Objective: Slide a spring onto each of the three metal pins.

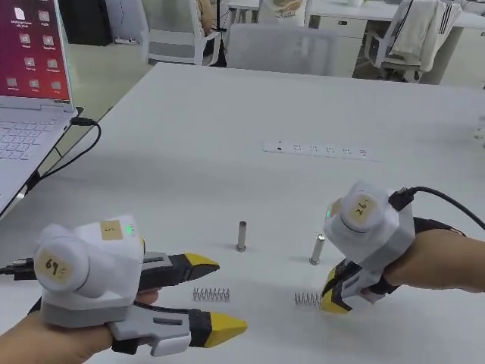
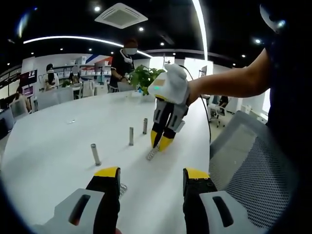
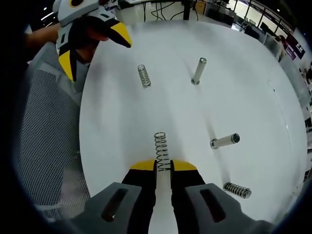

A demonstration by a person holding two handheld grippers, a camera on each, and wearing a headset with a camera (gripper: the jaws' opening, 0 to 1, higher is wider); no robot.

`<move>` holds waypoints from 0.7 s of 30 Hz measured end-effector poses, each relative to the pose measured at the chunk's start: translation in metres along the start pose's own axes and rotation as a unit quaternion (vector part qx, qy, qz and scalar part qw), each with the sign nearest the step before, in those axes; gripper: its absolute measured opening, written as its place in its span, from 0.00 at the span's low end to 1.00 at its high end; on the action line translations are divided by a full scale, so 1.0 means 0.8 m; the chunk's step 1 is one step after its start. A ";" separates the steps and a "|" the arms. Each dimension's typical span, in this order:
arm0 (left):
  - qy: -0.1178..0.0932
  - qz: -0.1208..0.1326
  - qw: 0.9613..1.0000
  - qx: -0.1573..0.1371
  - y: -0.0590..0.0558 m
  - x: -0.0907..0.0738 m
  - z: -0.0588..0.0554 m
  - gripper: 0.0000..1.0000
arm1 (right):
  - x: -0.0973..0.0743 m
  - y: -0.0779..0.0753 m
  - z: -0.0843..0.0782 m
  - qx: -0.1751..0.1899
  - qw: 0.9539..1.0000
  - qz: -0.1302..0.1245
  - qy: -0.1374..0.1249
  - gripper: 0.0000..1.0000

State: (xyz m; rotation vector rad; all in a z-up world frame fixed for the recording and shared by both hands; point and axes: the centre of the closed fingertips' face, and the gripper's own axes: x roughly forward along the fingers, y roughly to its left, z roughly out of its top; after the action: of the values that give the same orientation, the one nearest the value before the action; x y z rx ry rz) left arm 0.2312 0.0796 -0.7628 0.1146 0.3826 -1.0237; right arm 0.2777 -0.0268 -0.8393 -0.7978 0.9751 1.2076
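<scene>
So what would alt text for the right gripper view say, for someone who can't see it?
A yellow-tipped hand-held gripper pinches the end of a spring on a white table. Beyond it stand two metal pins, with two loose springs nearby and a second hand-held gripper, open, at the top left.

Bare tabletop (image 1: 227,114) around the upright pins (image 1: 242,236); power strip (image 1: 320,149) well beyond.

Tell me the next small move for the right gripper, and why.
Probably lift: the right gripper seems shut on one end of a spring that looks to lie on the table. The nearest pin stands bare close by, so raising the spring and tipping it upright over that pin seems the natural step.
</scene>
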 end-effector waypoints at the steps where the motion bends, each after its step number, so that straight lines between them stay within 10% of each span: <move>1: 0.000 -0.001 1.000 0.000 0.000 0.000 0.000 0.46 | 0.000 0.000 0.000 0.000 1.000 0.000 0.000 0.08; 21: 0.004 -0.015 1.000 0.008 -0.005 0.009 0.003 0.41 | -0.038 0.050 0.070 -0.055 0.995 0.039 -0.071 0.08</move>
State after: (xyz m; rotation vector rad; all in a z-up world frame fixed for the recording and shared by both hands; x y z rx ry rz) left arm 0.2316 0.0706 -0.7629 0.1278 0.3838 -1.0570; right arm 0.2465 0.0204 -0.7896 -0.7557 0.8358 1.3762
